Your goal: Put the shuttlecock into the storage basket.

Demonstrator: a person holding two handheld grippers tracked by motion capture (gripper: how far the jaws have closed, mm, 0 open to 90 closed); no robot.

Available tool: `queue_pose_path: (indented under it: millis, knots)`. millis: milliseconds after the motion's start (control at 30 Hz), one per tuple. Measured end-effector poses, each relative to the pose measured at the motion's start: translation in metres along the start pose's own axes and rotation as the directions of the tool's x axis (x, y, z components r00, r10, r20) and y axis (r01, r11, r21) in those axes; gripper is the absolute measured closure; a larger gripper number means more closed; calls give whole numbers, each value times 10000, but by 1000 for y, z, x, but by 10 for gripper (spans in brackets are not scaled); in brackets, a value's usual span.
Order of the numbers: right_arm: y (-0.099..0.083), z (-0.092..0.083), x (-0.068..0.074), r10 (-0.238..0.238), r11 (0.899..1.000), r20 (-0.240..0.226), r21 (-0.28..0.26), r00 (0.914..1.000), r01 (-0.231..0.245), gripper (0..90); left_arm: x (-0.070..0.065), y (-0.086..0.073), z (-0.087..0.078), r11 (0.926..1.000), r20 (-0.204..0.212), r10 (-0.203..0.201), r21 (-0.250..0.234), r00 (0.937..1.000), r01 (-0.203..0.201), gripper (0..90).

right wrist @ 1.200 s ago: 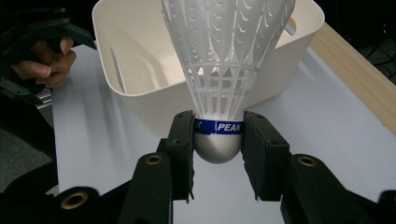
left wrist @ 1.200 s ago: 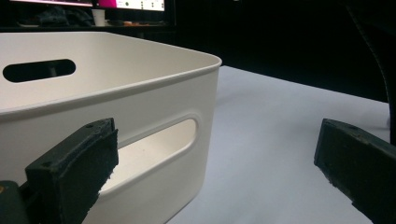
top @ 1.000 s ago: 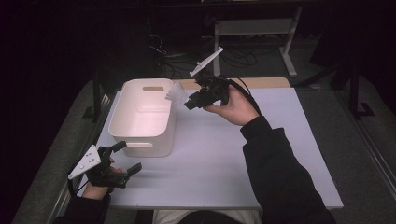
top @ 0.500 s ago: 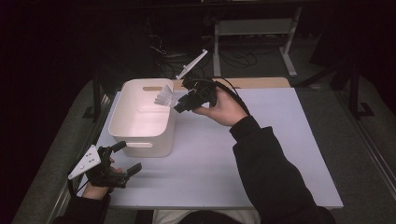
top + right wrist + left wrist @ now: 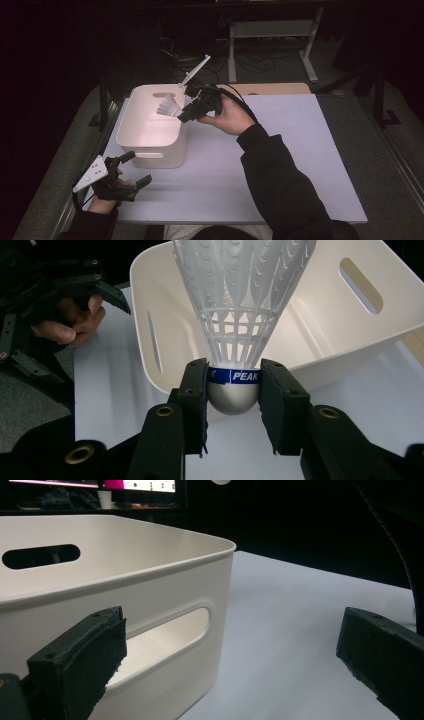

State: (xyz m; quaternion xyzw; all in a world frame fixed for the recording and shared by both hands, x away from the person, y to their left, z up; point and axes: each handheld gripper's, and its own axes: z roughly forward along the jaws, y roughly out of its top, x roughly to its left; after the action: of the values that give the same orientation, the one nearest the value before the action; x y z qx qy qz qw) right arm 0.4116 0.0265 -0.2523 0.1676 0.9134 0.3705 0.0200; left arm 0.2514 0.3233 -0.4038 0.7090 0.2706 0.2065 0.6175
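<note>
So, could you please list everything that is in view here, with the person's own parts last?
shuttlecock: one, white skirt, grey cork with a blue band, held above the bin's right rim.
storage bin: one, white, handle slots, on the table's left part.
table: one, pale top.
metal stand: one, pale grey, behind the table.
right gripper: one, black, jaws shut on the shuttlecock's cork.
left gripper: one, black, jaws open, near the bin's front corner.
hands: two, one on each gripper.
</note>
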Motion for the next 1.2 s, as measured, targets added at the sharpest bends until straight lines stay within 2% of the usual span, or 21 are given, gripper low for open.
queue_pose_path:
  millis: [333,667,1200]
  knots:
    - [11,20,3,-149,9998,-291,138,9995,153,639,0,0,0,10000,21,-1,-27,10000,1,0]
    - [14,40,3,-162,9992,-499,360,9986,180,639,0,0,0,10000,28,-1,-30,10000,1,0]
    - [14,57,1,-142,9983,-709,563,9974,182,639,0,0,0,10000,35,5,-35,10000,-5,0]
